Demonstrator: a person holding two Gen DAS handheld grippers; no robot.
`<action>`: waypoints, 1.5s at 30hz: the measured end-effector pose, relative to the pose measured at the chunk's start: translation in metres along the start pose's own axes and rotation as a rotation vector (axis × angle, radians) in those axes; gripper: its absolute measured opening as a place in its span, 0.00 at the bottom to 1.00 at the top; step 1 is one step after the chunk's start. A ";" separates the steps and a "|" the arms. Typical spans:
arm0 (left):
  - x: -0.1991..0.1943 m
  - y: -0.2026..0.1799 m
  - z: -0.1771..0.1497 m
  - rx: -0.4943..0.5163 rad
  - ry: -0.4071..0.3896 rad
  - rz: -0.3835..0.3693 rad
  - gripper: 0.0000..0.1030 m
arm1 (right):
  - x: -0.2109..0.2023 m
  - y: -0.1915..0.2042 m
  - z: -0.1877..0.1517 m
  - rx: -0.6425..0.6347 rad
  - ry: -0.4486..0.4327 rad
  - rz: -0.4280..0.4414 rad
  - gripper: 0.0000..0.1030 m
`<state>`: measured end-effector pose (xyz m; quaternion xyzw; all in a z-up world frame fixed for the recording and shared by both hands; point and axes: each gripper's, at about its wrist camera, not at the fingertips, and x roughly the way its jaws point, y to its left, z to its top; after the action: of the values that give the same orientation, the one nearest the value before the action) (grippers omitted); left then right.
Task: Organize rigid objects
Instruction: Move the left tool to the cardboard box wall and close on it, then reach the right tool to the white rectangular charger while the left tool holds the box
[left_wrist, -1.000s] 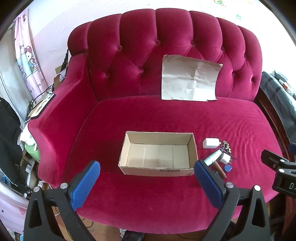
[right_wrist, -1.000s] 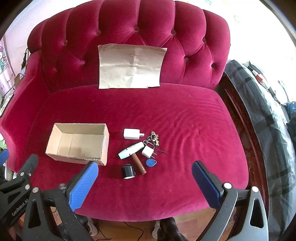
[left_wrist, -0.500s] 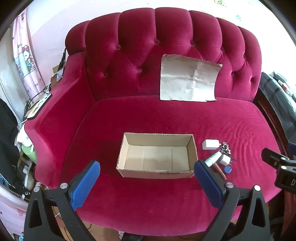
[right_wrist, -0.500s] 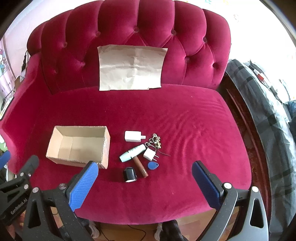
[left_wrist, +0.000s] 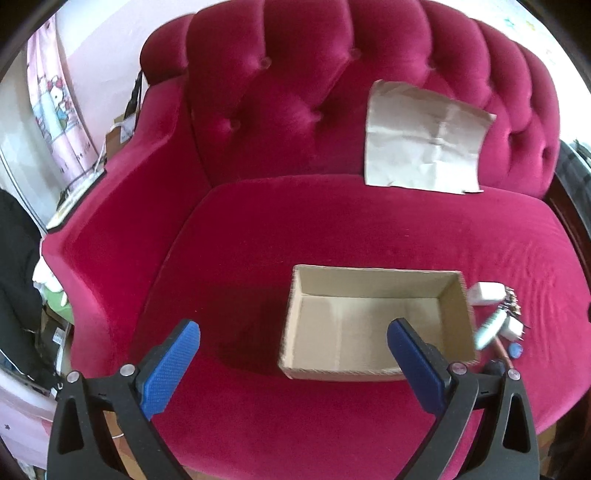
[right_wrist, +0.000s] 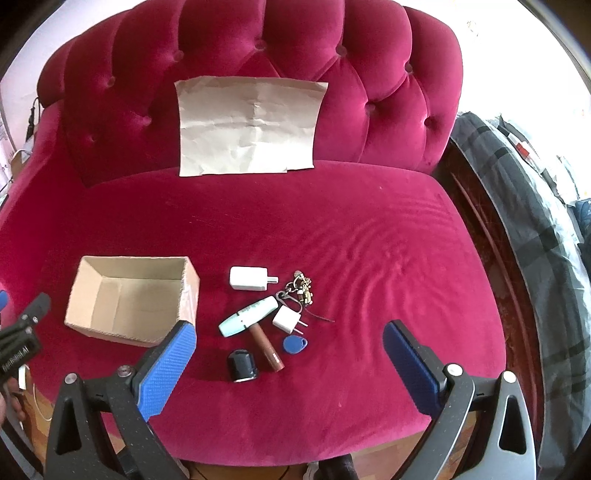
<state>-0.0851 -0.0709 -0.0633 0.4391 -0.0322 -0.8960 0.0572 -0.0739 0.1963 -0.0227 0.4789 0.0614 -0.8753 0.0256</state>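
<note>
Both grippers above the sofa's front edge, fingers spread wide, holding nothing.
Empty cardboard box sits front-left on the sofa; small objects lie just beside its right wall.

Bright daylight blows out the upper right corners, heavy fisheye bending everywhere, and the left wrist view's motion-blurred.

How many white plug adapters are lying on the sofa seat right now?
2. The larger white adapter lies right of the cardboard box; the smaller white adapter sits nearer, beside the keys. None seems hidden.
</note>
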 end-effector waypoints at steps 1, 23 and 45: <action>0.009 0.005 0.000 -0.009 0.012 -0.001 1.00 | 0.007 0.000 0.001 0.001 0.002 -0.001 1.00; 0.141 0.027 -0.015 0.000 0.154 -0.066 0.58 | 0.106 0.000 0.035 -0.005 0.004 -0.005 1.00; 0.160 0.010 -0.021 0.002 0.192 -0.158 0.05 | 0.134 -0.024 0.031 0.062 0.060 -0.007 1.00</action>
<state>-0.1647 -0.1018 -0.2008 0.5241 0.0074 -0.8515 -0.0113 -0.1744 0.2180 -0.1167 0.5052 0.0366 -0.8622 0.0059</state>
